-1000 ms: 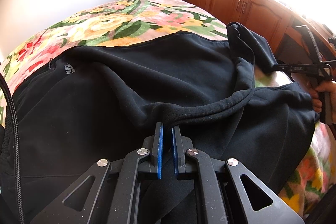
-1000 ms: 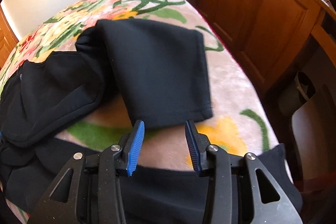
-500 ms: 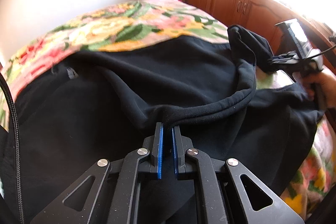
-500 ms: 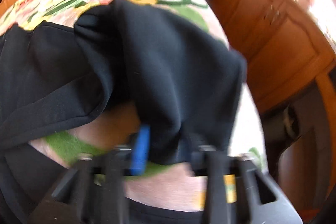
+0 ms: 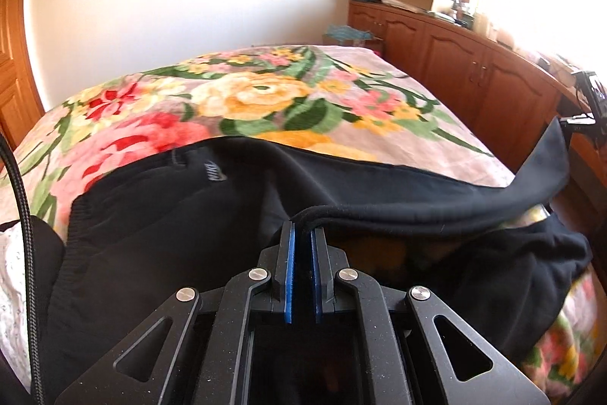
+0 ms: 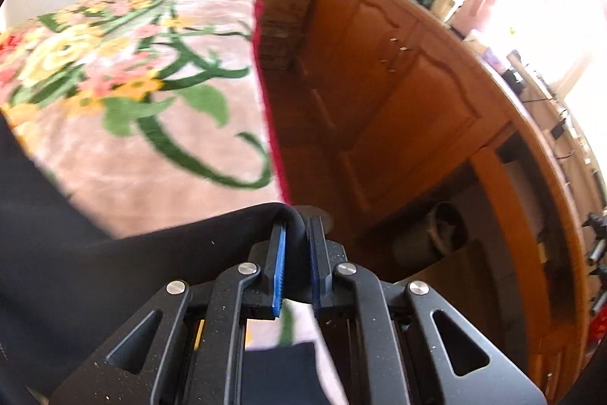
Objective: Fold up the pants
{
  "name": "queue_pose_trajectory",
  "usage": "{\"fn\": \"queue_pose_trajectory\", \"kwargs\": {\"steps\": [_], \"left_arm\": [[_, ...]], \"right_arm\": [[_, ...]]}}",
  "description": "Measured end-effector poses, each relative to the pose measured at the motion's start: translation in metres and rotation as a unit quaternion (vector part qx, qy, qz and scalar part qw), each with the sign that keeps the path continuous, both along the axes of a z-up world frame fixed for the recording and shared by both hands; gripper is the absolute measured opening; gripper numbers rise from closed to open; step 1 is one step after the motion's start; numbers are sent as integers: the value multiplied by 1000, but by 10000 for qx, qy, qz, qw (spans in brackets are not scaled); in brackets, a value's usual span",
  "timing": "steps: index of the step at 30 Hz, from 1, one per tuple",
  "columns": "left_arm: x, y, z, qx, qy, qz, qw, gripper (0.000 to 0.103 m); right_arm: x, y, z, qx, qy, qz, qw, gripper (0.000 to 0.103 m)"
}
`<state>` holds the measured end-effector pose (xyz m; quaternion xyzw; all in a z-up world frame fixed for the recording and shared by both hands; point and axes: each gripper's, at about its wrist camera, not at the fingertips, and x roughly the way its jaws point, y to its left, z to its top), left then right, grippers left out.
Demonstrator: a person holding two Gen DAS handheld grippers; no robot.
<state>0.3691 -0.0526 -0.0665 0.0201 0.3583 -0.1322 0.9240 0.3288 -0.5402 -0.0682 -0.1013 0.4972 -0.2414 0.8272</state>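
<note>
Left wrist view: the left gripper (image 5: 301, 234), bottom centre, is clamped on a fold of the black pants (image 5: 159, 226), which drape across the flowered bed (image 5: 265, 93).

Right wrist view: the right gripper (image 6: 296, 226) is closing on a pants edge (image 6: 114, 272) at lower left, beside wooden cabinets (image 6: 398, 101).

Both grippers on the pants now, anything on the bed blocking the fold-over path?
Nothing visible. The left gripper is shut on the black pants and the right gripper has its jaws closing on the leg end. Ahead, the floral blanket shows no other thing on it up to the far edge.
</note>
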Motion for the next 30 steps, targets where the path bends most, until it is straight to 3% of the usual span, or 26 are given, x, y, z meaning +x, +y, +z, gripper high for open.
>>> {"fn": "queue_pose_trajectory", "kwargs": {"steps": [7, 13, 18, 20, 25, 27, 30], "left_arm": [[9, 4, 25, -107, -396, 232, 9989, 7], [4, 7, 60, -394, -810, 256, 9956, 7], [-4, -18, 39, -368, -541, -137, 9978, 7], [-7, -32, 19, -332, -222, -395, 9984, 7], [-40, -71, -39, 352, 366, -1052, 9932, 8], [-52, -75, -53, 546, 422, -1103, 9915, 8], [-53, -69, -59, 454, 524, -979, 9928, 8]], "right_arm": [[80, -6, 20, -378, -409, 1, 9984, 11], [136, 6, 81, -829, -1301, -6, 9880, 11], [146, -2, 101, -1110, -1358, -87, 9845, 11], [140, -14, 85, -971, -1101, -108, 9891, 11], [111, -26, 4, -570, -277, 51, 9980, 11], [99, -31, -29, -367, -16, -2, 9993, 11], [84, -41, -60, -81, 91, -313, 9994, 18]]}}
